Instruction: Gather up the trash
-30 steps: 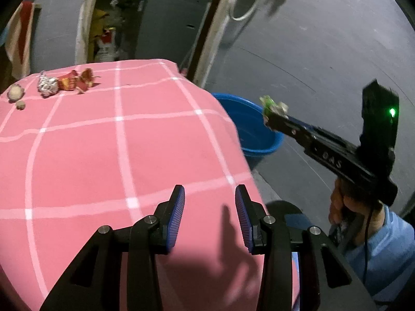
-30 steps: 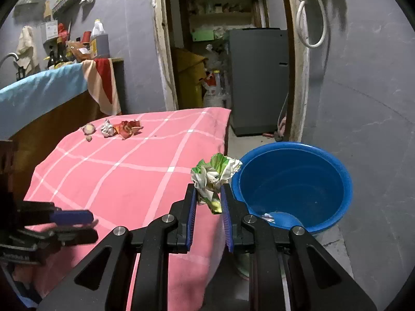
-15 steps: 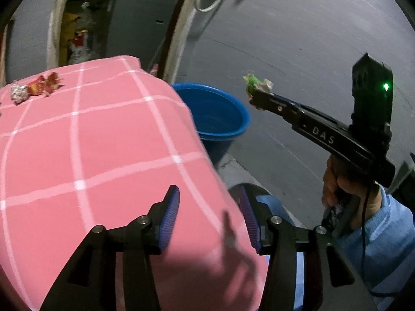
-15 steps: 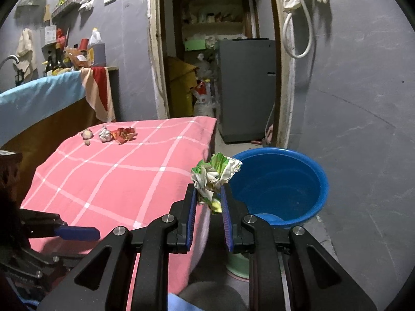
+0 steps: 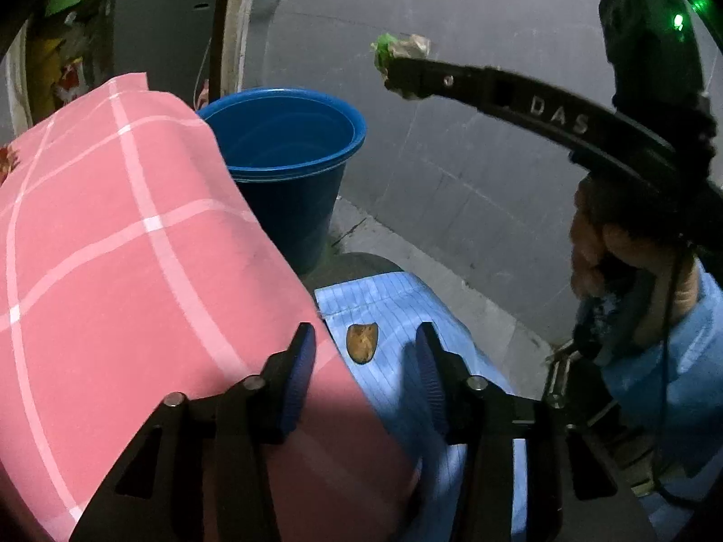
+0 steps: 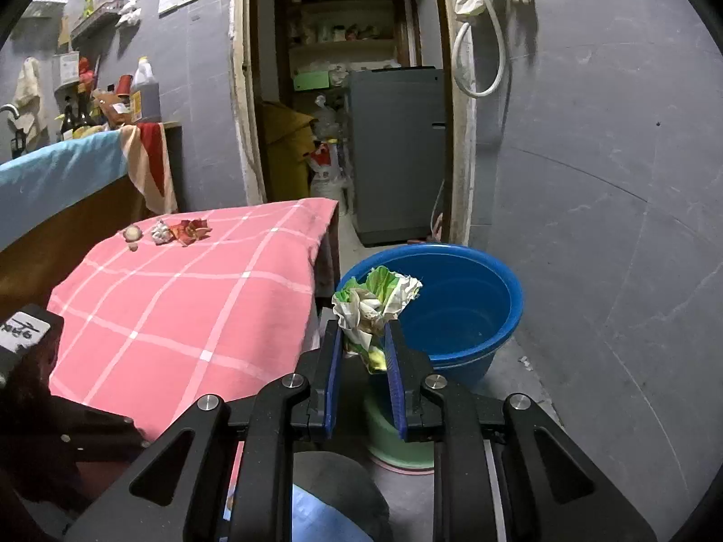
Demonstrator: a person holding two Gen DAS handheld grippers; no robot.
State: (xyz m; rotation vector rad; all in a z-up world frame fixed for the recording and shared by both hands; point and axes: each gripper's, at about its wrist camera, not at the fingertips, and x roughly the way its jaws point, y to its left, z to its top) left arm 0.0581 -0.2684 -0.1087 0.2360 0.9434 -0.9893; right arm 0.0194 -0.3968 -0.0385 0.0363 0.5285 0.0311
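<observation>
Blue pads on our right tool (image 6: pixel 364 347) are clamped on a crumpled green-and-white wrapper (image 6: pixel 374 300), which sticks up from between the fingers. In the right wrist view the wrapper sits in front of the near rim of the blue bucket (image 6: pixel 488 311); in the left wrist view the same tool (image 5: pixel 397 73) and wrapper (image 5: pixel 397 49) are held in the air, above and to the right of the bucket (image 5: pixel 289 167), apart from it. We cannot tell whether the wrapper is directly over the bucket's opening.

Our left tool (image 5: pixel 363 377) is spread apart and holds nothing, hanging over the near corner of the surface with one finger above the pink checked cloth (image 5: pixel 113 235) and the other above our light blue clothing (image 5: pixel 397 316).

The bucket stands on the floor just beside the cloth-covered surface (image 6: pixel 180 311), near a green container (image 6: pixel 393 438) below it. At the far end of the cloth lie more scraps: a red wrapper (image 6: pixel 192 230), a silvery crumpled piece (image 6: pixel 161 231) touching it, and a small pale lump (image 6: pixel 132 234) close by. Beyond are a doorway and a grey appliance (image 6: pixel 393 153).
</observation>
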